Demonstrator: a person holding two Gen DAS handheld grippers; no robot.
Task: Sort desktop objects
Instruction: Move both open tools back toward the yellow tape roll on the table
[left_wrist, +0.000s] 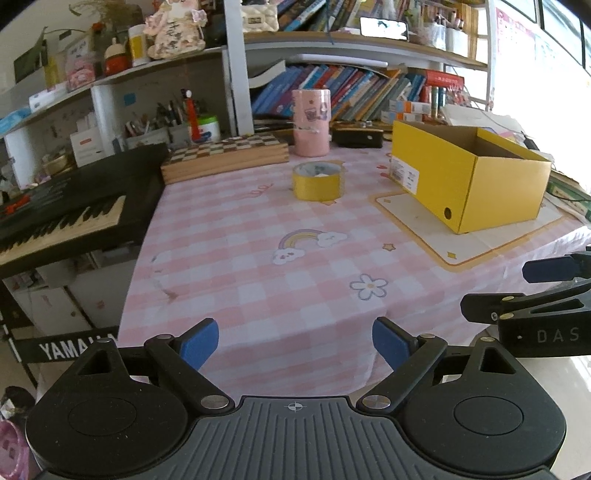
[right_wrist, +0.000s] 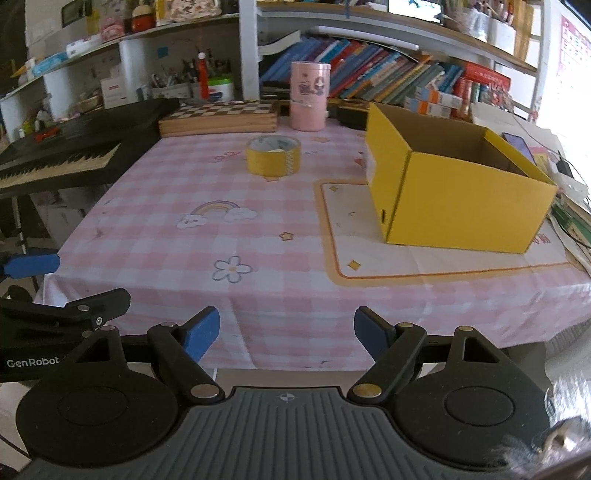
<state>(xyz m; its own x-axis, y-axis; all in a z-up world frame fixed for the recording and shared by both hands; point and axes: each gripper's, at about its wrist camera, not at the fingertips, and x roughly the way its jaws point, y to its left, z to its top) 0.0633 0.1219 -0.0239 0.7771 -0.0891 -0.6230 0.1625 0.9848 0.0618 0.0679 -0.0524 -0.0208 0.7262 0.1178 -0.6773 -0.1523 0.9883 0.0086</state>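
A yellow tape roll (left_wrist: 318, 181) lies flat on the pink checked tablecloth (left_wrist: 258, 266), far from both grippers; it also shows in the right wrist view (right_wrist: 273, 154). An open yellow cardboard box (left_wrist: 465, 175) stands on a cream mat at the right, also seen in the right wrist view (right_wrist: 454, 195). A pink cylindrical canister (left_wrist: 311, 122) stands behind the tape, and shows in the right wrist view (right_wrist: 309, 96). My left gripper (left_wrist: 295, 343) is open and empty at the table's near edge. My right gripper (right_wrist: 286, 334) is open and empty beside it.
A black keyboard (left_wrist: 62, 214) sits left of the table. A wooden chessboard box (left_wrist: 225, 155) and a black case (left_wrist: 357, 136) lie at the back. Bookshelves (left_wrist: 351, 88) stand behind. Books and cables crowd the right edge (right_wrist: 565, 206).
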